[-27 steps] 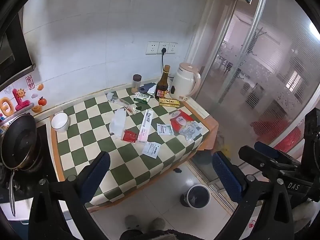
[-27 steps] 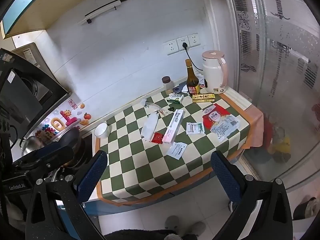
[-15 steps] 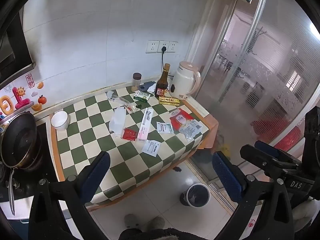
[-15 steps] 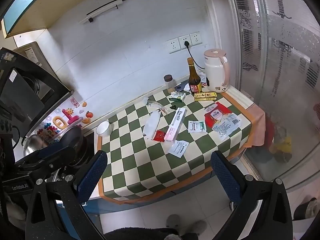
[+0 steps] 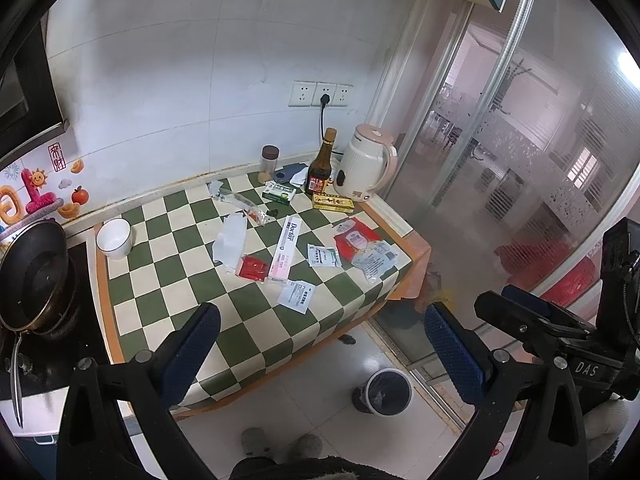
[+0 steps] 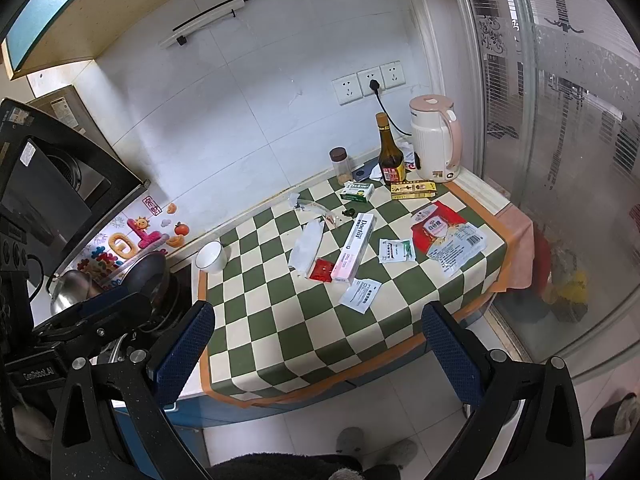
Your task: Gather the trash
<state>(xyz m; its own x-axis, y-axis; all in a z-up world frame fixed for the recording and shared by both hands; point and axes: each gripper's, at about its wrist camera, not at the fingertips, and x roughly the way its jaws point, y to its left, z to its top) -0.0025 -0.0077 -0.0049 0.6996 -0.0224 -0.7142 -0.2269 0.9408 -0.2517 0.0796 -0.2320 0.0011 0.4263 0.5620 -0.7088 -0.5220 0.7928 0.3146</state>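
Trash lies on a green-and-cream checked counter (image 5: 168, 280): a pink-white toothpaste box (image 5: 286, 254) (image 6: 354, 248), a red sachet (image 5: 252, 268) (image 6: 321, 270), a white packet (image 5: 297, 296) (image 6: 360, 295), a clear wrapper (image 5: 230, 240), a red-and-clear bag (image 5: 362, 246) (image 6: 444, 236) and a small green-white packet (image 5: 322, 255). A small bin (image 5: 386, 390) stands on the floor below the counter's right end. My left gripper (image 5: 320, 352) and right gripper (image 6: 318, 350) are both open and empty, held well back from the counter.
A kettle (image 5: 366, 168), a brown bottle (image 5: 320, 168), a jar (image 5: 269, 164) and two small boxes stand at the back. A white bowl (image 5: 115, 238) sits at the left, beside a black pan (image 5: 32, 280) on the stove. A glass sliding door (image 5: 520, 160) runs along the right.
Both views have drifted slightly, so the counter sits a little higher and further off in frame. Both grippers stay open; nothing on the counter has moved.
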